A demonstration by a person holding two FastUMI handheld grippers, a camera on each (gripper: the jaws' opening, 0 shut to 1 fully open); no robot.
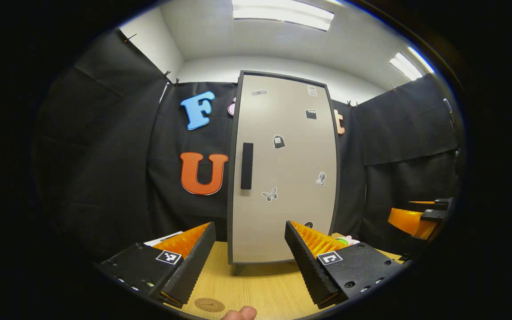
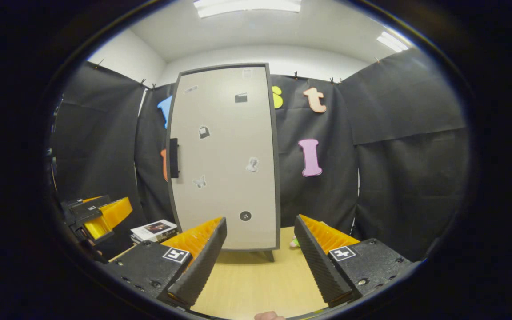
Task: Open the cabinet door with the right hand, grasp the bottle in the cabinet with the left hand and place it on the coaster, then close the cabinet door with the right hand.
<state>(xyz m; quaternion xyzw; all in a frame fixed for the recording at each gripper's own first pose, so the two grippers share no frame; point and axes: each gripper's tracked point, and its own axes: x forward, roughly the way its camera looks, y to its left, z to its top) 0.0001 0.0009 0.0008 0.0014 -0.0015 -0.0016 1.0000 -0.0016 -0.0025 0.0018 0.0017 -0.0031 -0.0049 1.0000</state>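
Cabinet door (image 2: pixel 225 155) is shut; its stiff dark handle (image 2: pixel 174 158) looks the place to grip; right gripper (image 2: pixel 258 262) and left gripper (image 1: pixel 249 262) fingers spread wide, empty

You have a light wooden table (image 2: pixel 256 284) under everything, and it serves as your landmark. Black cloth walls (image 2: pixel 407 169) hang behind and to both sides of it. At the table's left rear edge, you see a small stack of books or booklets (image 2: pixel 154 230). At the table's far right you can make out a small pink and green object (image 1: pixel 348 241), too small to identify. Ceiling light panels (image 1: pixel 282 13) glow above the table.
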